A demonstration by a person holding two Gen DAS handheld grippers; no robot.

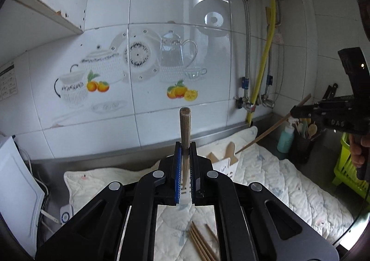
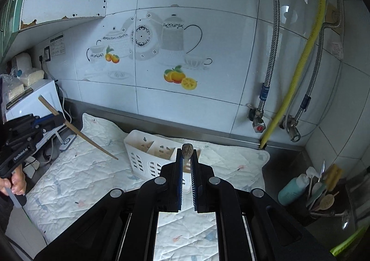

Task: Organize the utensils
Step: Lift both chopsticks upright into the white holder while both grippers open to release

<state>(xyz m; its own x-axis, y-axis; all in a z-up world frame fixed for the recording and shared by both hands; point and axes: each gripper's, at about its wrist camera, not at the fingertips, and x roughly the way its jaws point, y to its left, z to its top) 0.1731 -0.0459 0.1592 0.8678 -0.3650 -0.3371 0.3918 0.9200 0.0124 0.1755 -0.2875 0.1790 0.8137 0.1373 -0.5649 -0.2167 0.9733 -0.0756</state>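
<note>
I am holding a gripper in each hand above the quilted mat (image 2: 76,168) on the steel counter. My left gripper (image 1: 185,145) is clamping one wooden chopstick (image 1: 185,126) between its blue pads, the blunt end sticking up past the fingertips. My right gripper (image 2: 187,153) is pinching a second chopstick (image 2: 187,151) the same way, jaws fully closed on it, its tip pointing down toward the mat. The white slotted utensil caddy (image 2: 143,156) is lying on the mat just beyond my right fingertips. More loose chopsticks (image 1: 201,242) are lying on the mat below my left gripper.
</note>
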